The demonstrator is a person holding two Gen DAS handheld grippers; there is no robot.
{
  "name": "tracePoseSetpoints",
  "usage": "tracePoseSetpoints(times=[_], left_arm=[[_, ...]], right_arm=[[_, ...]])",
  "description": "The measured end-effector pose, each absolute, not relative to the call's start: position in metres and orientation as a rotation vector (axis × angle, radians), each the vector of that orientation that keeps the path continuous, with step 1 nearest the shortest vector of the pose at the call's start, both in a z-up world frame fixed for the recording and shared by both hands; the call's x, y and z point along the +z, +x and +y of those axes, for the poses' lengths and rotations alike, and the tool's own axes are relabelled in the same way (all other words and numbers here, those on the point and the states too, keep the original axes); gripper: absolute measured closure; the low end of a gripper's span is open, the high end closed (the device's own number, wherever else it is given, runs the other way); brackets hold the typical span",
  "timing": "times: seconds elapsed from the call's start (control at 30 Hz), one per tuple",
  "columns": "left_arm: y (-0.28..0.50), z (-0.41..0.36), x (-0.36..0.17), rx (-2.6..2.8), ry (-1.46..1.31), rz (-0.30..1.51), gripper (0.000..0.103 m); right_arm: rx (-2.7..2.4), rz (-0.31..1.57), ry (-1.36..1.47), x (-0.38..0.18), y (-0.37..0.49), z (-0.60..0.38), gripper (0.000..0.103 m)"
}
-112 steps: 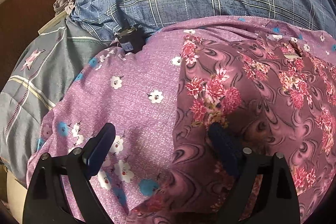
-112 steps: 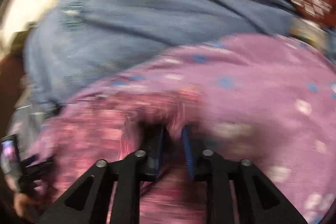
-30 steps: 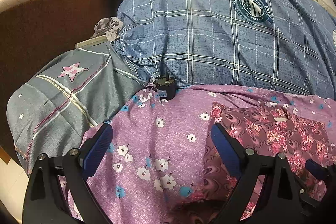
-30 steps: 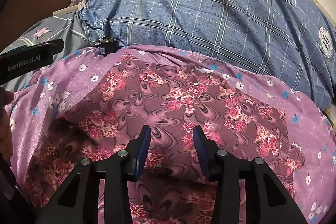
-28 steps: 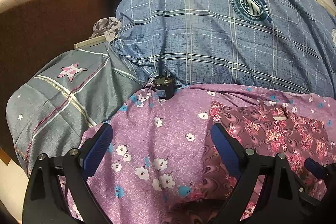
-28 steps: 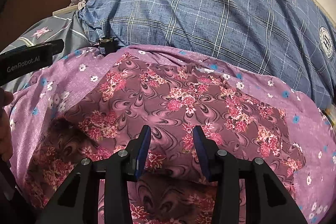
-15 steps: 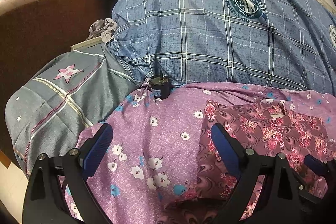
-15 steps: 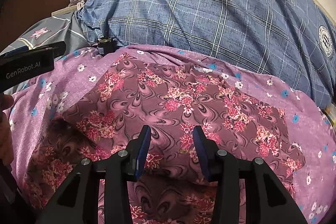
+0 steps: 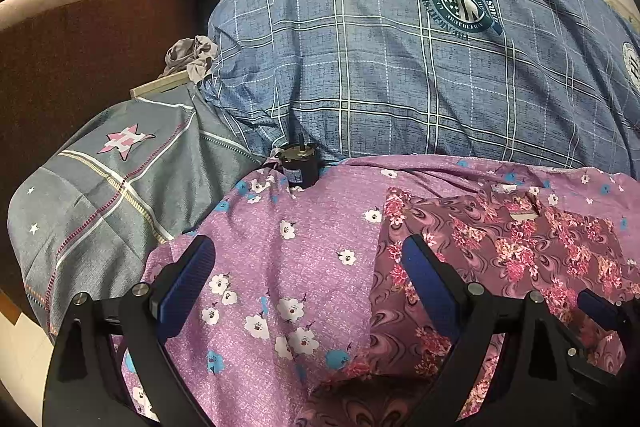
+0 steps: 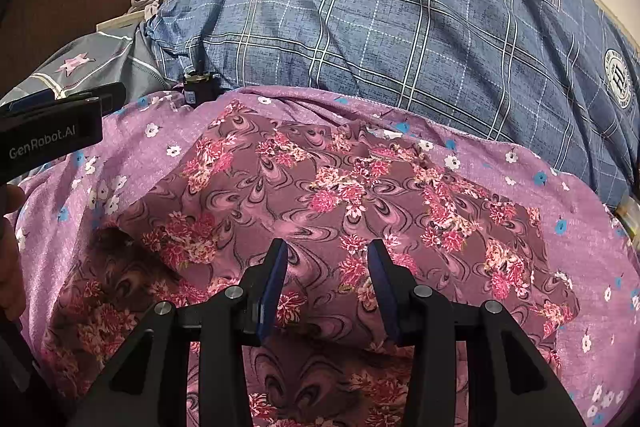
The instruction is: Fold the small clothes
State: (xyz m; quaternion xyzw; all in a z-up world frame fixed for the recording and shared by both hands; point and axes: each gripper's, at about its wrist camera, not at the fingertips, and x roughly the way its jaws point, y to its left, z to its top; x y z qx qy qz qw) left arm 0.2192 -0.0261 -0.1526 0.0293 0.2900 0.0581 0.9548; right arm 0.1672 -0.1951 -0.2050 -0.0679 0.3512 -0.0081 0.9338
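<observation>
The maroon floral garment lies folded on the purple flowered sheet, nearer the sheet's right side, its near edge cut off behind the right gripper. That gripper hangs over it, jaws parted, holding nothing. The left gripper is spread wide over the sheet's left part. A small black plug sits at the sheet's far edge against the blue plaid pillow.
</observation>
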Motion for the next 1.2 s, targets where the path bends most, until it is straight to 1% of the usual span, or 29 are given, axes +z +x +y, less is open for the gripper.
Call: tracePoseSetpoints(times=[0.17,0.3,0.37,0.53,0.67,0.73,0.9,0.93,1.03,1.07,1.2], left_arm=[[0.223,-0.031,-0.158,0.092,0.073,0.614,0.008],[0.243,-0.036,-0.184,0.099,0.102,0.749,0.008],[0.255,-0.038,-0.202,0.14,0.152,0.834,0.008],[0.27,-0.04,-0.23,0.135,0.178,0.957,0.008],[0.271,-0.039,-0.234,0.107,0.194,0.958,0.007],[0.268,-0.032,-0.229,0.082,0.182,0.949,0.008],[0.224,0.005,-0.202,0.067,0.135,0.863,0.008],[0.212,0.014,-0.199,0.065,0.125,0.854,0.008],[0.169,0.034,-0.2,0.052,0.128,0.843,0.008],[0.153,0.041,-0.204,0.04,0.122,0.849,0.008],[0.078,0.061,-0.226,-0.07,0.016,0.921,0.008]], right_arm=[[-0.016,0.726,-0.139,-0.207,0.168,-0.196,0.06],[-0.047,0.756,-0.087,-0.211,0.174,-0.217,0.06],[-0.088,0.768,-0.018,-0.211,0.177,-0.239,0.06],[-0.26,0.773,0.139,-0.212,0.176,-0.308,0.06],[-0.317,0.886,0.197,-0.238,0.18,-0.351,0.06],[-0.277,0.851,0.163,-0.234,0.171,-0.351,0.06],[-0.225,0.74,0.165,-0.21,0.123,-0.347,0.059],[-0.212,0.714,0.172,-0.203,0.108,-0.348,0.057],[-0.18,0.659,0.224,-0.194,0.061,-0.354,0.045],[-0.162,0.652,0.245,-0.194,0.046,-0.355,0.043],[-0.071,0.704,0.289,-0.203,-0.018,-0.354,0.041]])
